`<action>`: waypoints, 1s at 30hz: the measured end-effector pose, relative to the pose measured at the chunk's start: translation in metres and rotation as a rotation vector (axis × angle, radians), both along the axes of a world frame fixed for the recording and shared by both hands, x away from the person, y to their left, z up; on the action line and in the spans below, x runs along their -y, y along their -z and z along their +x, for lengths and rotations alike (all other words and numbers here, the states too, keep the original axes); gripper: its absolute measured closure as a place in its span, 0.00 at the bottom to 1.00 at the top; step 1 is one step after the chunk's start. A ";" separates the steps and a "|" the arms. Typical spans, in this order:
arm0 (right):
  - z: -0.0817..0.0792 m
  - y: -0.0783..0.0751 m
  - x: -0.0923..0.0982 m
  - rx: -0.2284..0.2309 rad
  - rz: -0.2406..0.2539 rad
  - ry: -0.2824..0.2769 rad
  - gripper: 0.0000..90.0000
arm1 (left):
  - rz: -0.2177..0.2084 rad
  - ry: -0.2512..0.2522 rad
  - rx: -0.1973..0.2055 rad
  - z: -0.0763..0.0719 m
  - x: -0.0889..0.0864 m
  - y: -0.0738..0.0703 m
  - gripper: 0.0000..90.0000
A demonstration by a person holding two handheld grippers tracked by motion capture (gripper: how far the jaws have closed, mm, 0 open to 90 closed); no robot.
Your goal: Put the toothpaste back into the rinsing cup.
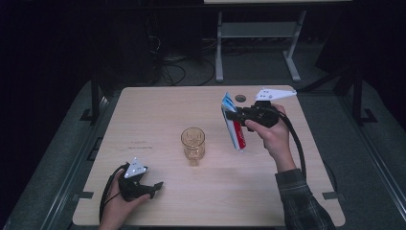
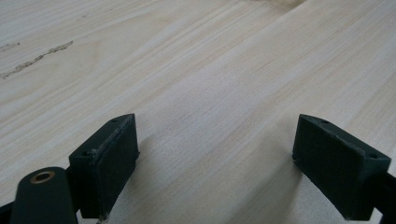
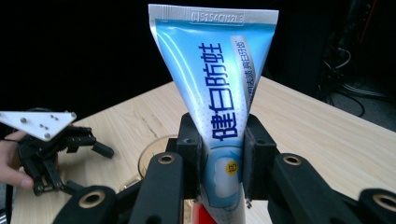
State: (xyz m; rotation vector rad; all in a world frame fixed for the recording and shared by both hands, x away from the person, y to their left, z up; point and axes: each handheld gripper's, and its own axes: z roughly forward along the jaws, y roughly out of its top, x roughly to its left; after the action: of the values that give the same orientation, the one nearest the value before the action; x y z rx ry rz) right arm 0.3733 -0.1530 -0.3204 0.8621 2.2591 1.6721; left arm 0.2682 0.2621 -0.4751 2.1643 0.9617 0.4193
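Right gripper [image 1: 238, 114], right of centre in high view: my jaws clamped on toothpaste tube [image 1: 232, 122], held off table, crimped end up, red cap end down. In right gripper view, tube [image 3: 219, 93] rises between black pads, blue with printed characters. Left gripper [image 1: 152, 186], lower left of high view: jaws apart, nothing between, low over wooden table [image 1: 158, 115]. Amber glass [image 1: 193, 145] upright at table centre, just left of tube, well apart from left gripper.

Dark lab: floor cables [image 1: 172, 72], desk frame [image 1: 258, 33]
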 end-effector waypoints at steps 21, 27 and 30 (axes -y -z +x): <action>0.014 -0.017 -0.051 0.027 0.011 -0.070 0.80 | 0.001 0.006 0.000 0.000 0.000 0.000 0.15; 0.017 -0.021 -0.063 0.036 0.007 -0.080 0.80 | 0.001 0.010 0.001 0.000 0.000 0.000 0.15; 0.018 -0.023 -0.069 0.041 0.009 -0.088 0.80 | 0.002 0.012 0.001 0.000 0.000 0.000 0.15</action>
State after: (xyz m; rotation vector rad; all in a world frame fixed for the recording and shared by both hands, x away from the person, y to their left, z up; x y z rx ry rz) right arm 0.3917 -0.0838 -0.2974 0.7341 2.2946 1.7221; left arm 0.2679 0.2619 -0.4752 2.1704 0.9480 0.4155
